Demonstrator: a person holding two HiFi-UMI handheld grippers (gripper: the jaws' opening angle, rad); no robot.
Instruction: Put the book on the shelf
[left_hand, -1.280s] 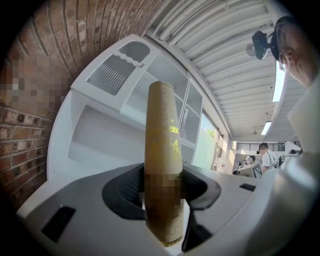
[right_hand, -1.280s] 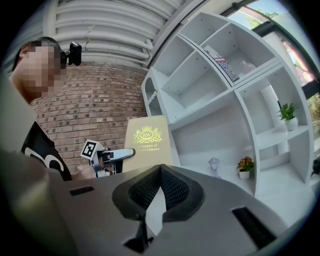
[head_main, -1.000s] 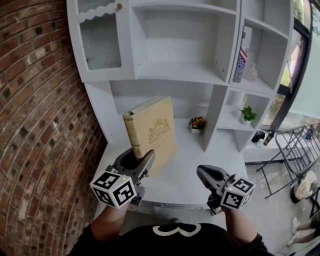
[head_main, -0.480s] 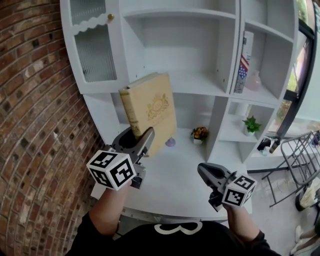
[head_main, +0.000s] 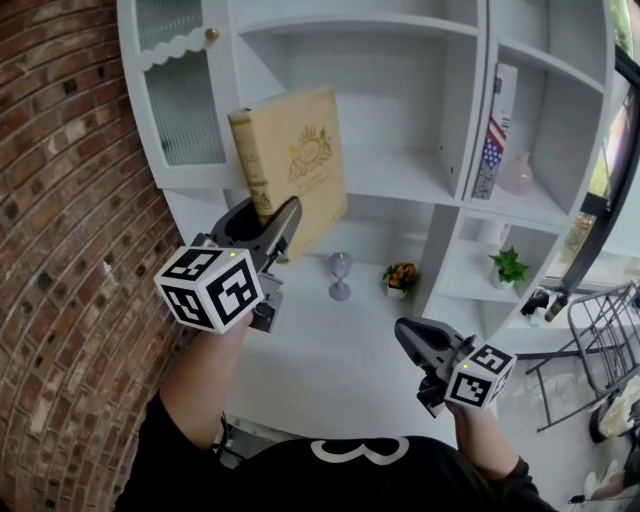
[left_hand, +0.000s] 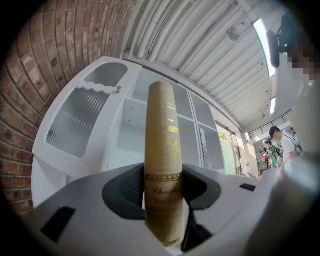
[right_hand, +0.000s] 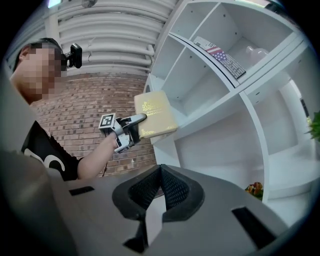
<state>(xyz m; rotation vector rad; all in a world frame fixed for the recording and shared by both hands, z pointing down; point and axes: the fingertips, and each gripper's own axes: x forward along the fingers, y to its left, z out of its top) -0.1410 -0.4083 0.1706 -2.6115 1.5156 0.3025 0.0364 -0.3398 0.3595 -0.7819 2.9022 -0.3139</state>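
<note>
Tan book, spine lettered "Charl…", clamped in left tongs; right tongs closed, empty.

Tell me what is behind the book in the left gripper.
Behind the book, held by the left gripper, stands the white shelf unit. Its wide middle compartment looks empty where visible. The book covers that compartment's left part, so anything there cannot be seen.
</note>
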